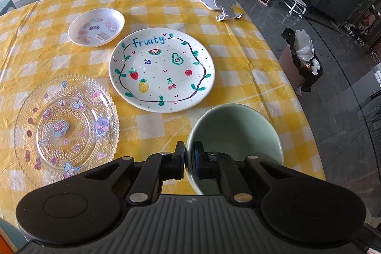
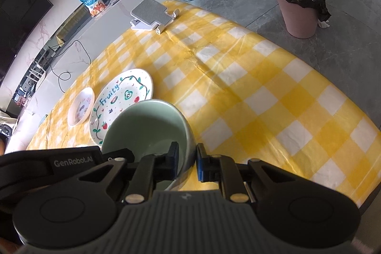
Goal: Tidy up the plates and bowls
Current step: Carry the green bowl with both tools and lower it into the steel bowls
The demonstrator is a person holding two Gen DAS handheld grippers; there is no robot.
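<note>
Plainly, both grippers pinch the green bowl's rim, left gripper and right gripper each with narrow jaws straddling its wall, holding it just near-right of the fruit plate.

Pale-green bowl — yellow-checked tablecloth

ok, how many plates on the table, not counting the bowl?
3: clear glass plate near-left, Fruity plate centre, small sticker plate behind it to the left. More may sit outside both views.
</note>
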